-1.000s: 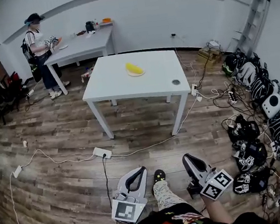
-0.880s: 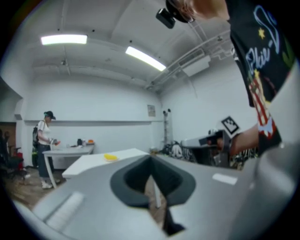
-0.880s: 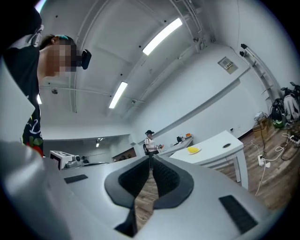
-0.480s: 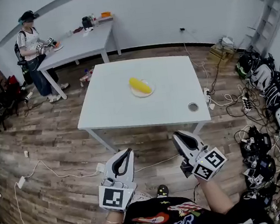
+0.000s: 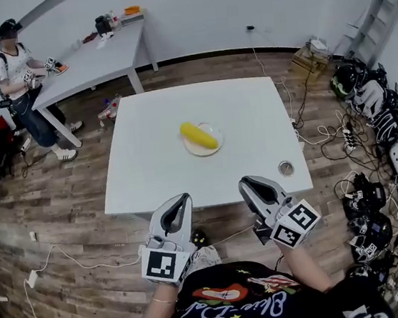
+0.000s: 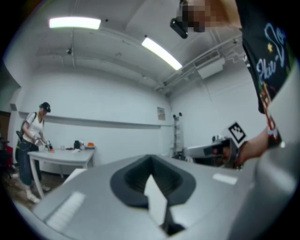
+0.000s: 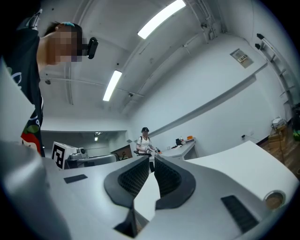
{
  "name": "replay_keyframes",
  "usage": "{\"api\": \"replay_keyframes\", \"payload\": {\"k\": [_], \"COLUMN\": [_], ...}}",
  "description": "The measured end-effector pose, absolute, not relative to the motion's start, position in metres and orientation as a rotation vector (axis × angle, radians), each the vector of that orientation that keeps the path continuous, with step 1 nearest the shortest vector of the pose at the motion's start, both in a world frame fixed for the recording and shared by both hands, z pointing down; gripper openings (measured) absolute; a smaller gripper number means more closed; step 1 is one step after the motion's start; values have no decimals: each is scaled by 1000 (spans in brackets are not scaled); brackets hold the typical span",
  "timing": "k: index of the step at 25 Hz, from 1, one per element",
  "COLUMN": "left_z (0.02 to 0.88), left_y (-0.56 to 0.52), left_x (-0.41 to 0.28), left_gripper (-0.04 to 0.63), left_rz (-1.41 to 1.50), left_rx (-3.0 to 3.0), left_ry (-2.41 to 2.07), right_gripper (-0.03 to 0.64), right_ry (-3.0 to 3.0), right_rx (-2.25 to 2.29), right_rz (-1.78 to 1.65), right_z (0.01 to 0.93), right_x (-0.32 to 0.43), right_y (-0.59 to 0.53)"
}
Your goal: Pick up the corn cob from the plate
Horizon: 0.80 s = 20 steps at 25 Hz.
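Standing at the near edge of a white table (image 5: 150, 175), a person holds a gripper in each hand, both pointing level across the tabletop. The left gripper (image 5: 182, 199) has its jaws together with nothing between them; the left gripper view shows the two dark pads meeting at their tips. The right gripper (image 5: 248, 182) is likewise closed and empty, its ribbed pads all but touching. Both have their tips just over the table's front edge, well apart from the corn cob (image 5: 198, 134). The yellow corn cob lies on its side, at an angle, on a small pale plate (image 5: 216, 142) near the middle of the table. A small round object (image 5: 286, 168) rests near the table's front right corner. Farther back, another person (image 5: 17, 76) stands at a second white table (image 5: 93, 59) by the far wall. Dark gear (image 5: 386, 131) and cables lie along the right side of the wooden floor (image 5: 61, 207).
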<state>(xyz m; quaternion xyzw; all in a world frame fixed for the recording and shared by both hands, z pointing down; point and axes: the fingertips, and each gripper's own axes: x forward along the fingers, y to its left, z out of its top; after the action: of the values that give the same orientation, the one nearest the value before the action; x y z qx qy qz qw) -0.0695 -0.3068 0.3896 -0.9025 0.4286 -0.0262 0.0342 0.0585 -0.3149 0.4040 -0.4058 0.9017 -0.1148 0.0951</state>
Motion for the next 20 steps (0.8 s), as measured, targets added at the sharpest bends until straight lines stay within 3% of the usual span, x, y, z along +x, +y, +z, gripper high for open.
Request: {"api": "replay_keyframes", "payload": {"k": [14, 15, 17, 20], "left_z": [408, 409, 412, 418], "left_y": [-405, -411, -422, -443], "left_x": [-77, -77, -77, -83], "left_gripper": [-9, -9, -9, -9], "left_rz": [-124, -122, -114, -104], "left_rx": [-2878, -2881, -2897, -2917], "left_ry": [1227, 1220, 1207, 1204], "right_gripper": [22, 44, 168, 221], "right_ry": [2819, 2859, 2968, 3154], "right_rx": [-1284, -1283, -1276, -1269], "right_rz": [-361, -361, -383, -450], "right_z": [427, 432, 449, 484], "right_x": [32, 27, 15, -8], "right_y": [-422, -435, -462, -509]}}
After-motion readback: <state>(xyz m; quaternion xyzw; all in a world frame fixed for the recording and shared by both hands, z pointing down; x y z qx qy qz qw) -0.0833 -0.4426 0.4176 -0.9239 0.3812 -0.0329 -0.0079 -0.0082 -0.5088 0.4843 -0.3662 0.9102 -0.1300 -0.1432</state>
